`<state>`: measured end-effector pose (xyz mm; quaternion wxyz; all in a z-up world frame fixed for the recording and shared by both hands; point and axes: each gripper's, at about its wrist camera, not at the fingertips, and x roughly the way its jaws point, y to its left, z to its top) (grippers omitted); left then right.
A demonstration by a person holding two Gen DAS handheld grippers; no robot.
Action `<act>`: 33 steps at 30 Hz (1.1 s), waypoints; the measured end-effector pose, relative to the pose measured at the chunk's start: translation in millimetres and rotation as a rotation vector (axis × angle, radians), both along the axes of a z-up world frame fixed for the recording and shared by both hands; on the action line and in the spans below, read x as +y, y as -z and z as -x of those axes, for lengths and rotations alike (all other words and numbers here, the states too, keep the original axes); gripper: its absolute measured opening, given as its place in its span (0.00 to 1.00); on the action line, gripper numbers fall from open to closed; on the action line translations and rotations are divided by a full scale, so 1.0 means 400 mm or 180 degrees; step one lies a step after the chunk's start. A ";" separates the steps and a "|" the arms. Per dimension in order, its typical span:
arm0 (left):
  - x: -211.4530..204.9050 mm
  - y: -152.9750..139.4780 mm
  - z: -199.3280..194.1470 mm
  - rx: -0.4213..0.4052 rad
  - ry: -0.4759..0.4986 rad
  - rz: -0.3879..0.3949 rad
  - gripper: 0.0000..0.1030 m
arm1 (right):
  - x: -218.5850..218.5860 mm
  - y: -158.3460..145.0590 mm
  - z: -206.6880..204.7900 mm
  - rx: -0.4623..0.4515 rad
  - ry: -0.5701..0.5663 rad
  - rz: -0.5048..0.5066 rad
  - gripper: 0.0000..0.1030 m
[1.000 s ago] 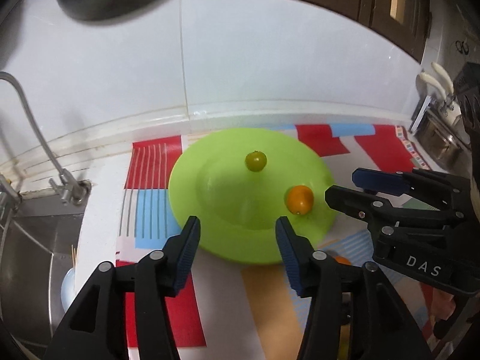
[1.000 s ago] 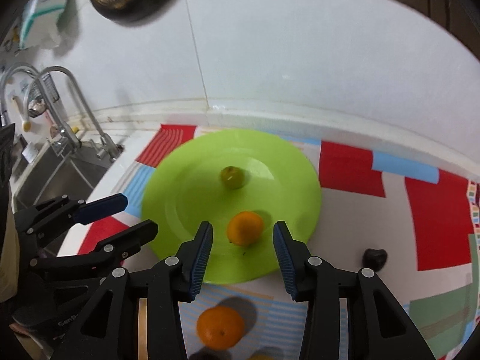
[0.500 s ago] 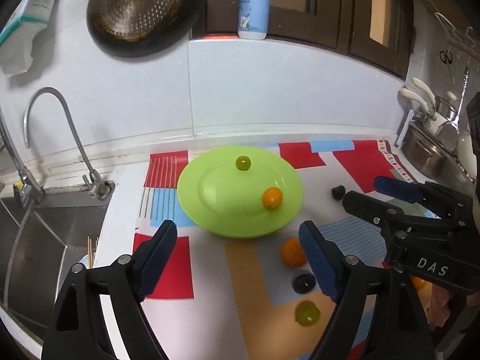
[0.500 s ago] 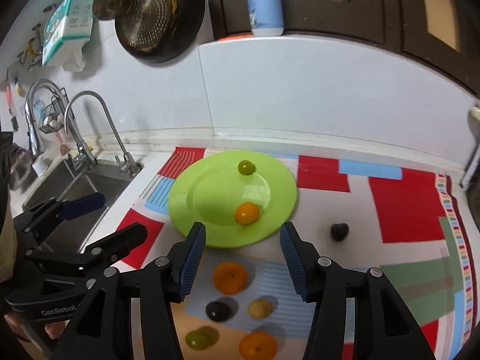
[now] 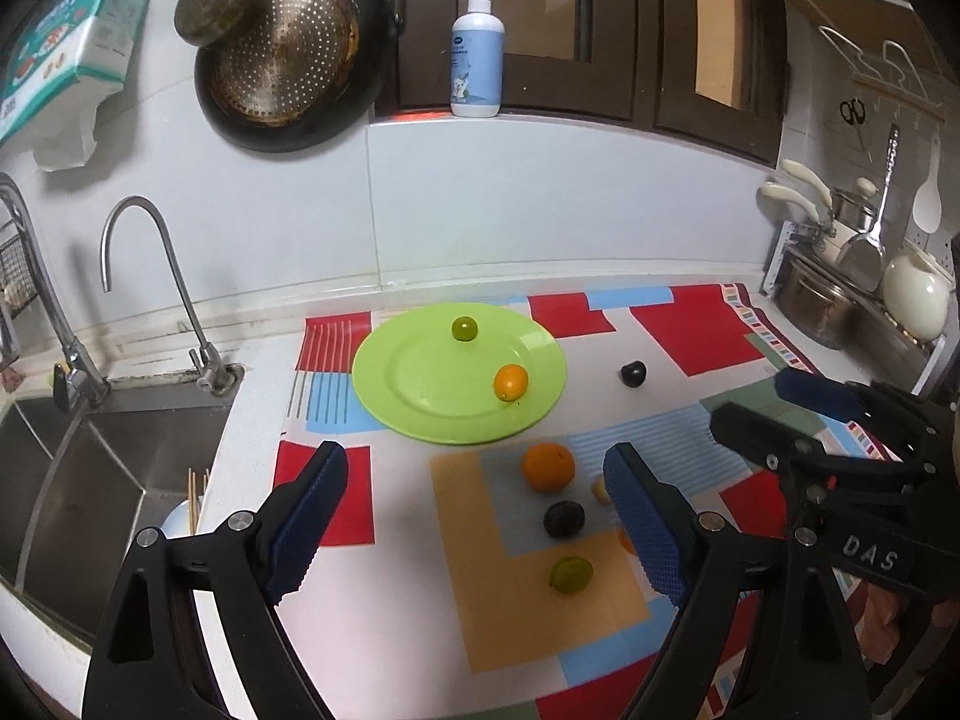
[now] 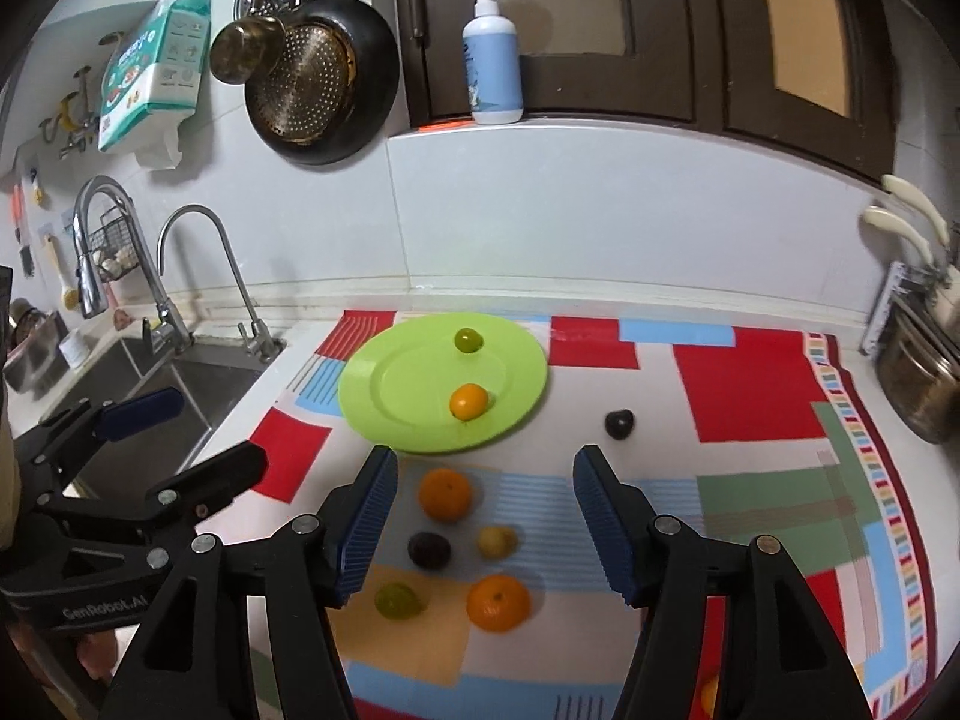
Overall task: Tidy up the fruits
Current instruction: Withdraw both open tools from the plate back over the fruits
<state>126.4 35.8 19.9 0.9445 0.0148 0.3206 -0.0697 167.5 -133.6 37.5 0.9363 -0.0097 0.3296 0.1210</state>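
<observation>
A green plate (image 5: 414, 414) (image 6: 390, 402) on the patchwork mat holds a small green fruit (image 5: 464, 328) and a small orange (image 5: 510, 382) (image 6: 468, 401). In front of it on the mat lie a larger orange (image 6: 444, 494), a dark fruit (image 6: 429, 549), a yellow fruit (image 6: 496, 541), a green fruit (image 6: 396, 599) and another orange (image 6: 498, 602). A dark plum (image 6: 619, 423) sits alone to the right. My left gripper (image 5: 474, 453) hangs wide open and empty above the loose fruit. My right gripper (image 6: 486, 456) is opening beside it, with nothing between its jaws.
A steel sink (image 5: 90, 468) with a curved tap (image 5: 150, 276) drops away left of the mat. Pots and utensils (image 5: 840, 300) crowd the right end of the counter. A soap bottle (image 5: 477, 54) stands on the ledge, and a pan (image 5: 288, 60) hangs on the wall.
Both grippers have drawn back and up from the plate and spread their jaws. The small orange that lay between the right jaws stays on the plate. The loose fruit has come into view.
</observation>
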 end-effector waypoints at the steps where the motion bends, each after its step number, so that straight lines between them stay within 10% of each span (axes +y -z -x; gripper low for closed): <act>1: -0.003 0.001 0.009 -0.0004 0.0001 -0.0010 0.85 | -0.005 0.003 0.014 0.0012 0.0020 0.0031 0.65; 21: -0.073 0.054 0.109 -0.0226 0.0095 -0.0253 0.85 | -0.127 0.031 0.179 -0.0240 0.0844 0.0221 0.66; 33: -0.107 0.151 0.076 -0.0027 0.0171 -0.0323 0.84 | -0.210 0.145 0.188 0.0146 0.1450 0.0086 0.66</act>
